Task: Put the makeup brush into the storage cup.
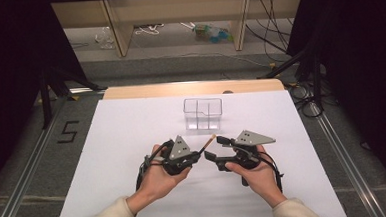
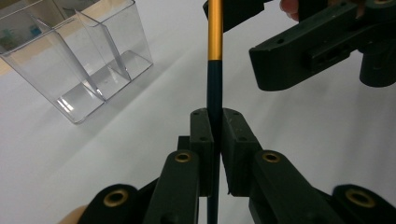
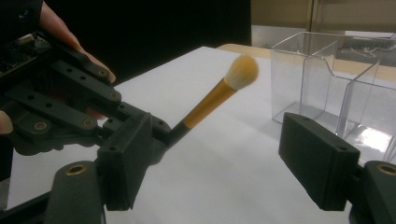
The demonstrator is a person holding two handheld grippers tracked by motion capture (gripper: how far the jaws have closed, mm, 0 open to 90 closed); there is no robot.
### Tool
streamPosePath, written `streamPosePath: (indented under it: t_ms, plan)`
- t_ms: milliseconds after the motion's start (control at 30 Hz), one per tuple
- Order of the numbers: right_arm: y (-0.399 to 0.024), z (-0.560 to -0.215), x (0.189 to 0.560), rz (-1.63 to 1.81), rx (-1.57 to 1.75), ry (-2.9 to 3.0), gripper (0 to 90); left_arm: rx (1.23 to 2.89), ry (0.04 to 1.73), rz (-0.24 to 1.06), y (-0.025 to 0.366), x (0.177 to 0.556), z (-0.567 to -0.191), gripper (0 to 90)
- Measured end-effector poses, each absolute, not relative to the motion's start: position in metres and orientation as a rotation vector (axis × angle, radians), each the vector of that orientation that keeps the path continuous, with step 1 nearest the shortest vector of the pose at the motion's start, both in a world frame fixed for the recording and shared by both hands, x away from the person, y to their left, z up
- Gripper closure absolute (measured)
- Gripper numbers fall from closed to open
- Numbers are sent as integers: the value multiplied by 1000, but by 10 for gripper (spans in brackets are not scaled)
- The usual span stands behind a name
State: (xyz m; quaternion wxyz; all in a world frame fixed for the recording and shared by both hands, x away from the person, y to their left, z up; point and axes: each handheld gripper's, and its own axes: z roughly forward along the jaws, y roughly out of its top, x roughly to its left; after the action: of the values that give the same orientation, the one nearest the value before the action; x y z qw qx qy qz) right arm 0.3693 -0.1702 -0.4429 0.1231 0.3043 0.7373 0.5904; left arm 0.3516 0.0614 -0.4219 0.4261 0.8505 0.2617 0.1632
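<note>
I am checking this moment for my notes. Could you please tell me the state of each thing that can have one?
Makeup brush: held by its dark handle, lifted off the table, bristles pointing up toward the organizer.
Left hand-held gripper: shut on the brush handle.
Right hand-held gripper: open, jaws apart beside the brush, not gripping it.
Clear organizer: upright on the white table, compartments empty.

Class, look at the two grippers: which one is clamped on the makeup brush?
The left gripper: its pads pinch the brush handle, while the right gripper stands open beside it.
</note>
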Motion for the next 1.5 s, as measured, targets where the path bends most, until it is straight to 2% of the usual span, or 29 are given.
streamPosePath:
  t_ms: [533,700,1200,1400,1500]
  plan:
    - [-161,-445,371,1780,938,2157,416,2123,641,407,59,351,-421,834]
    - [-160,-445,372,1779,951,2189,482,2118,646,409,59,350,-421,834]
    - [-156,-448,373,1903,989,2158,756,2102,648,410,58,350,-422,833]
    - [-154,-447,372,1925,984,2156,832,2089,640,421,57,350,-423,833]
    - [-153,-446,371,1927,979,2157,837,2083,647,412,57,350,-422,833]
